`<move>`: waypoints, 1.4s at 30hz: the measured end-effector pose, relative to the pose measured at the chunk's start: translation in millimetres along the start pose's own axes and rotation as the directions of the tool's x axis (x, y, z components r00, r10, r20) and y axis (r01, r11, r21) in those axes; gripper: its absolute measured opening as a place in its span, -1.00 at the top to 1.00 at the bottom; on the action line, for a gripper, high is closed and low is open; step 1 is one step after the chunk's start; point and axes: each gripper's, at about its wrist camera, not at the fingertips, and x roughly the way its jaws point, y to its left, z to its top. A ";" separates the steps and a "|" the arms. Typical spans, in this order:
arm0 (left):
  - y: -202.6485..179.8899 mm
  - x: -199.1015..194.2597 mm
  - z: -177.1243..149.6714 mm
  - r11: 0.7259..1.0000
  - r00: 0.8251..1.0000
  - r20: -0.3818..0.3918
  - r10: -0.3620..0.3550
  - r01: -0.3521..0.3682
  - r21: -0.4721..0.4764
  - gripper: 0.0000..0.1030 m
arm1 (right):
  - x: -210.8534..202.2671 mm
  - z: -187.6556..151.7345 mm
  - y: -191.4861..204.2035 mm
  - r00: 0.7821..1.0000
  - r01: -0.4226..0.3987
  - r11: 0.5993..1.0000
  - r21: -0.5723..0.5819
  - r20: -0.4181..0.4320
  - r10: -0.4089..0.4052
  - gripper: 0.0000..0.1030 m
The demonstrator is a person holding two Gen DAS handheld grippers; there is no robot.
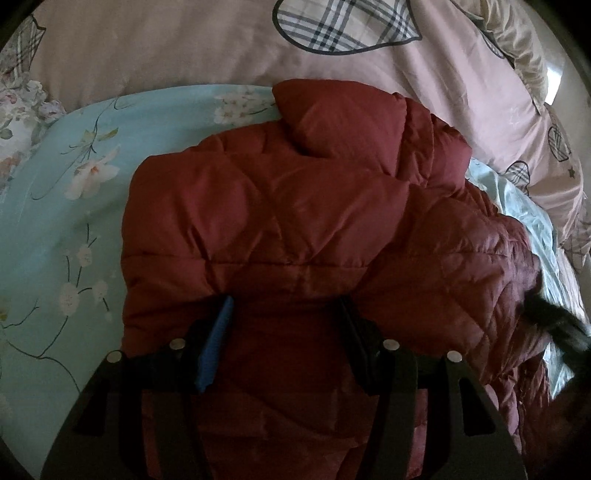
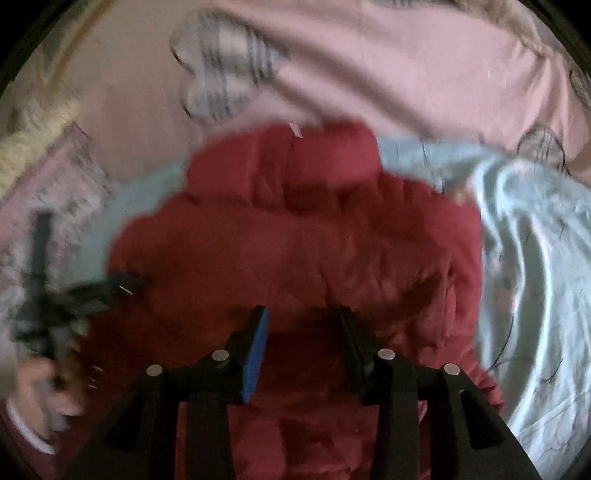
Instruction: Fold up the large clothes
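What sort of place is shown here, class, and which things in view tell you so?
Most likely a bedroom, on a bed. A dark red quilted puffer jacket lies on a light blue floral bedsheet, and behind it sits a pink duvet printed with plaid hearts. Both grippers hover open over the jacket.

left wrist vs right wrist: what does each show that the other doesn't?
Only the left wrist view: sharp quilting on the red puffer jacket, the plaid heart print in focus, and a dark fur trim at the jacket's right edge.

Only the right wrist view, which is motion-blurred: the person's left hand holding the left hand-held gripper from outside, and a small pale tag at the jacket's top.

Both: the jacket lying on the light blue floral sheet beside the pink duvet, each gripper open over it, including the right hand-held gripper.
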 end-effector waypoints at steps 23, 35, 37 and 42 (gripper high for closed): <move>10.2 -4.7 -7.9 1.000 0.999 -0.046 0.001 -0.001 0.007 -0.10 | -4.2 -3.2 -18.8 0.999 0.035 0.997 0.071 -0.017 -0.034 0.23; 14.2 2.8 -8.0 1.000 0.998 -0.066 -0.017 0.017 0.001 -0.10 | 23.2 -13.8 -36.7 0.998 0.025 0.994 0.103 -0.055 -0.019 0.28; 14.0 4.2 -7.1 1.000 0.997 -0.071 -0.013 0.013 0.004 -0.11 | 22.8 -14.0 -37.6 0.998 0.021 0.994 0.109 -0.056 -0.014 0.28; 12.1 -0.4 -3.9 1.000 0.997 -0.079 -0.001 0.002 0.015 -0.13 | 14.2 -11.1 -35.9 0.998 0.010 0.992 0.122 -0.059 -0.003 0.22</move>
